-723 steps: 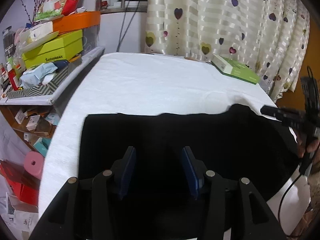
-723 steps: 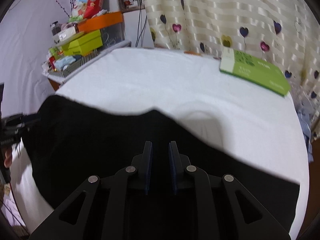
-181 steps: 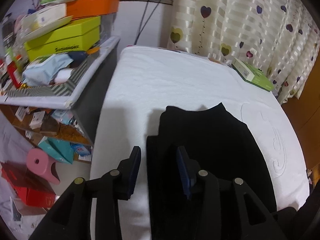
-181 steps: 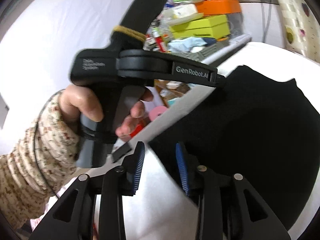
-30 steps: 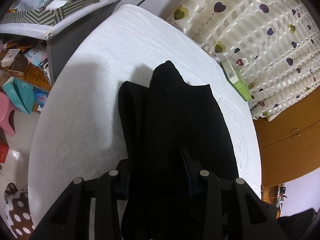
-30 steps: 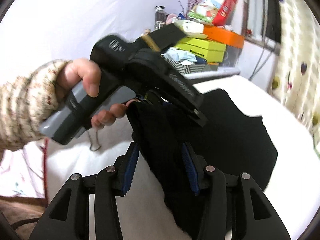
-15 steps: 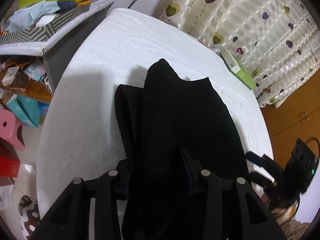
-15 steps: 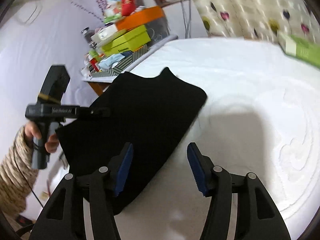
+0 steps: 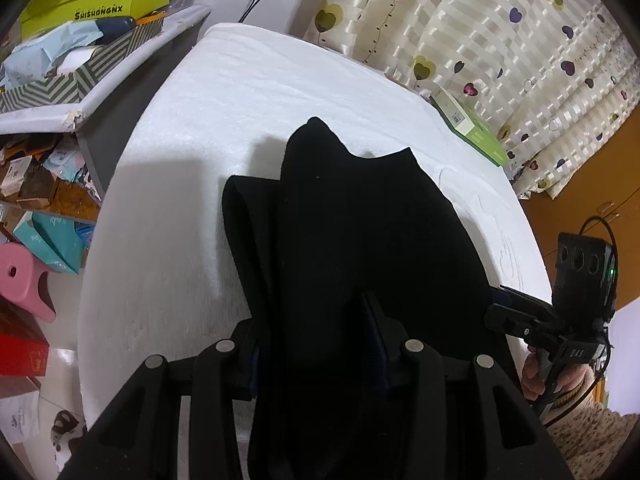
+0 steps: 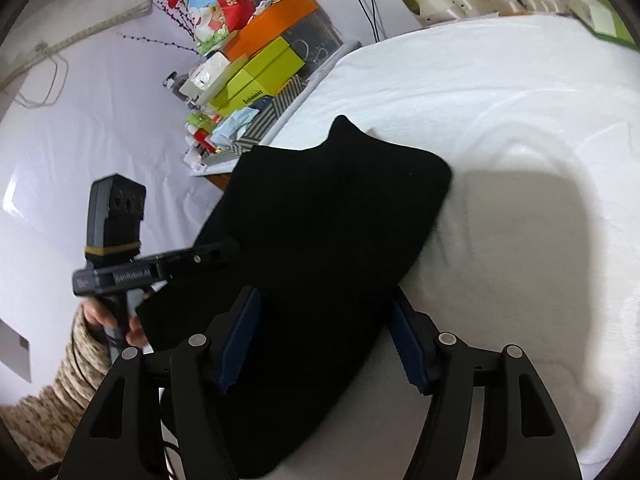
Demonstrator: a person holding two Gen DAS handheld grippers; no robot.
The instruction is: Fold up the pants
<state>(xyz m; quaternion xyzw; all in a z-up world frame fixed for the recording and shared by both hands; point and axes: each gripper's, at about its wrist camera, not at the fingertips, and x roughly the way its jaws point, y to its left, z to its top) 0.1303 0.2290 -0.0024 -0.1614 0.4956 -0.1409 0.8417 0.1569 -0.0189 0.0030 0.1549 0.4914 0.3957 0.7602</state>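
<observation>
Black pants lie folded lengthwise on the white bed, the far end bunched into a point. My left gripper is at the near end with a thick fold of cloth filling the gap between its fingers; its jaws are opening slightly. In the right wrist view the pants stretch away to the left. My right gripper hovers over their near right edge. Its jaws are opening wide and the blue pads press on nothing. Each view shows the other gripper, held in a hand.
A cluttered shelf with yellow-green and orange boxes runs along the bed's left side. A green box lies at the far edge by the heart-print curtain. A pink stool and boxes stand on the floor at left.
My right gripper let go of the pants' fold beside the left gripper, swung away to the right, rolled level and opened wide. The left gripper stayed on the cloth and rolled a little.
</observation>
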